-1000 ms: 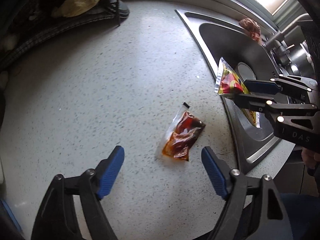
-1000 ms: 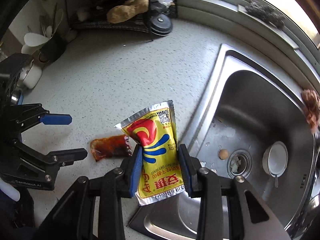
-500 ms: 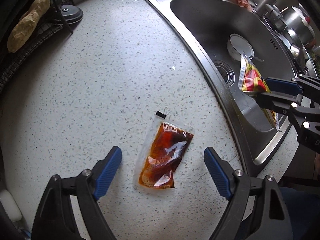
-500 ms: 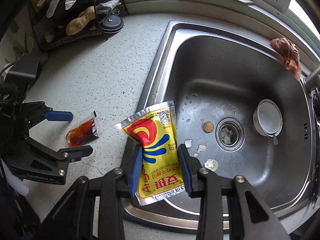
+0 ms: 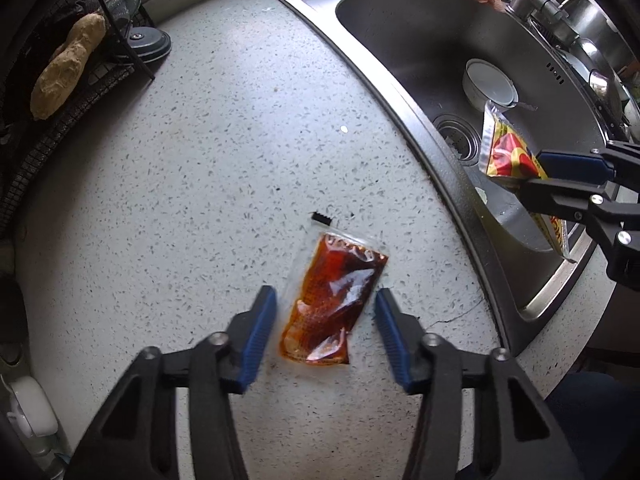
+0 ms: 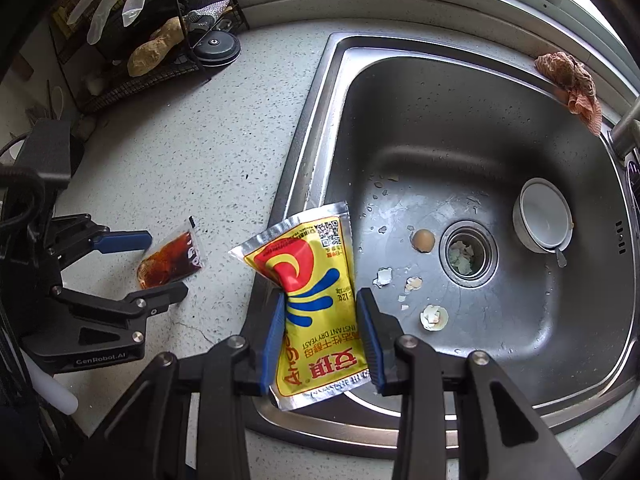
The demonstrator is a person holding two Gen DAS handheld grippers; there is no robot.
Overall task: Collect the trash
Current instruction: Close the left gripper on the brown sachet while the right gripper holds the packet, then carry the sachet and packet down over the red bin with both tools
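A clear sachet of brown sauce (image 5: 334,300) lies flat on the speckled countertop (image 5: 208,184). My left gripper (image 5: 325,320) is open, its blue pads on either side of the sachet's near half, not touching it. The sachet (image 6: 170,258) and left gripper (image 6: 154,264) also show in the right wrist view. My right gripper (image 6: 320,332) is shut on a yellow and red yeast packet (image 6: 316,304), held over the sink's front left rim. The packet (image 5: 508,152) and right gripper (image 5: 536,172) show at the right of the left wrist view.
The steel sink (image 6: 460,128) holds eggshell bits (image 6: 432,316), a brown egg piece (image 6: 423,239), a drain (image 6: 466,258) and a white bowl (image 6: 544,220). A rag (image 6: 572,80) lies on its far rim. A wire rack (image 5: 68,80) stands at the back left.
My left gripper has moved down onto the sachet and its jaws have narrowed around it. My right gripper still holds the yeast packet and has shifted a little toward the sink.
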